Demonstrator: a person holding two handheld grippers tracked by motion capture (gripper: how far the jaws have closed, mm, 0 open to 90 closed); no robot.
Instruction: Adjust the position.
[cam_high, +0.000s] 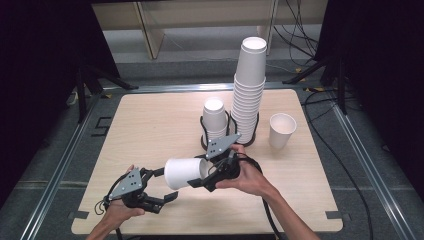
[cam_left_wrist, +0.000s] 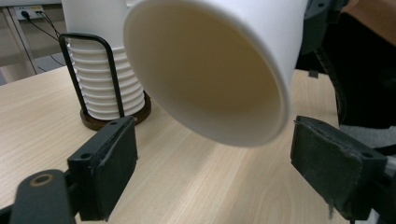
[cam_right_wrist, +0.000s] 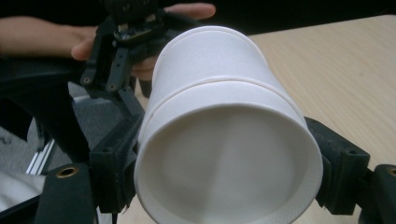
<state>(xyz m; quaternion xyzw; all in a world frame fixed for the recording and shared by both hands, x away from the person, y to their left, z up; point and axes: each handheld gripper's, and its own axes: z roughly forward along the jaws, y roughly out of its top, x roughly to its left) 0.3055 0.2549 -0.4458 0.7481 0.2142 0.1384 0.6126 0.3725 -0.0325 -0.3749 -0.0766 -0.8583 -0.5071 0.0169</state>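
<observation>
- High view: even overhead light on the table; surroundings fall to near black at both sides; shadows soft and short.
- Left gripper view: held cup close, rim slightly soft; interior shaded cream.
- Right gripper view: cup base sharp, background hand blurred, dim.

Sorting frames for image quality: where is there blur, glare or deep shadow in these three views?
High view: sharp on the table, its surroundings sunk in dark. Left gripper view: the held cup looms soft and close, its mouth evenly lit, without glare; the stack in the wire rack is crisper. Right gripper view: the cup's base is near and slightly soft; the left gripper behind sits in shadow.
</observation>
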